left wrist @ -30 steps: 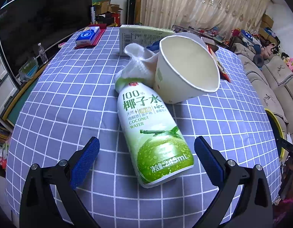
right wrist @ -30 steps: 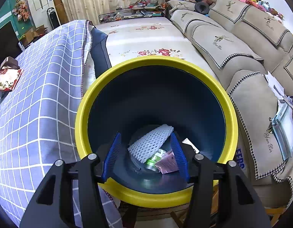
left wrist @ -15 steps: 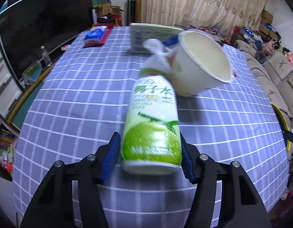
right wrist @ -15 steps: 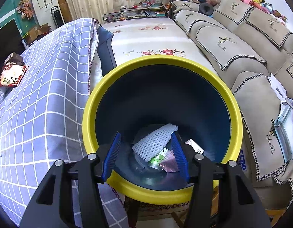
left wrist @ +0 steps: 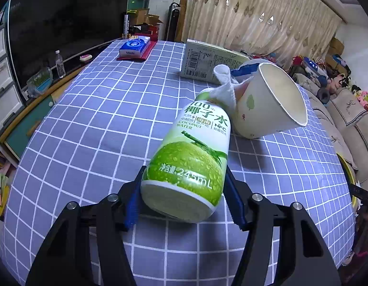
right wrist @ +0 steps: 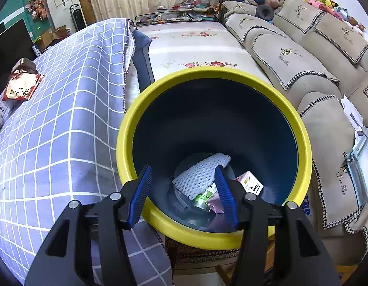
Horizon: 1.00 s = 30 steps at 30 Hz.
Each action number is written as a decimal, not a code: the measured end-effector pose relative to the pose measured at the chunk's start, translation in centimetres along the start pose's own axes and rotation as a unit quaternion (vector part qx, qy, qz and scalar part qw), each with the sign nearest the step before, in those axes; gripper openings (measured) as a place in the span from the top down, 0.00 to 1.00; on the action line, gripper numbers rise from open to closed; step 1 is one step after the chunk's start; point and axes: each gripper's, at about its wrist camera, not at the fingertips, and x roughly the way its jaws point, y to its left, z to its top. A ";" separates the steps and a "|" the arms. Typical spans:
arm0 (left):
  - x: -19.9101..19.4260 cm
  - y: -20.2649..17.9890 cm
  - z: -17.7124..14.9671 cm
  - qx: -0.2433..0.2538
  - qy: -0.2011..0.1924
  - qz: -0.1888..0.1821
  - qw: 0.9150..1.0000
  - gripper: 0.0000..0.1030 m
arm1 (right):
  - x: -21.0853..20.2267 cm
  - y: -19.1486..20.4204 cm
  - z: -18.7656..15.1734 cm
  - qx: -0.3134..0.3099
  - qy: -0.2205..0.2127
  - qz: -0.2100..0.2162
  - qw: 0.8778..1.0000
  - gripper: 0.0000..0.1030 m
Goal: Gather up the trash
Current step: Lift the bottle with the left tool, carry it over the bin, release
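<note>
A green and white coconut water bottle [left wrist: 191, 157] lies with its base towards me, and my left gripper [left wrist: 185, 169] is shut on its lower end, both blue pads pressing its sides. The base is tilted up off the checked tablecloth [left wrist: 100, 119]. A white tissue [left wrist: 225, 83] sits at the bottle's neck, beside a tipped paper cup [left wrist: 267, 104]. In the right wrist view my right gripper [right wrist: 184, 169] hangs open over the near side of a yellow-rimmed blue bin [right wrist: 301, 128], with nothing between its fingers. White foam netting [right wrist: 198, 174] and small packets lie at the bin's bottom.
A carton [left wrist: 207, 62] lies behind the cup and a blue tissue pack [left wrist: 135, 45] at the table's far end. A snack packet [right wrist: 19, 88] lies on the table. The bin stands off the table's edge, with a sofa [right wrist: 303, 54] on its far side.
My left gripper went from wide open around the bottle to shut on its lower end, and the base has come up off the cloth. The bin has slid slightly right in the right wrist view.
</note>
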 end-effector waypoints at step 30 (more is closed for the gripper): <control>-3.1 -2.1 9.0 0.063 -0.109 0.067 0.990 0.47 | -0.4 1.0 -0.3 -0.016 0.002 0.006 1.000 0.49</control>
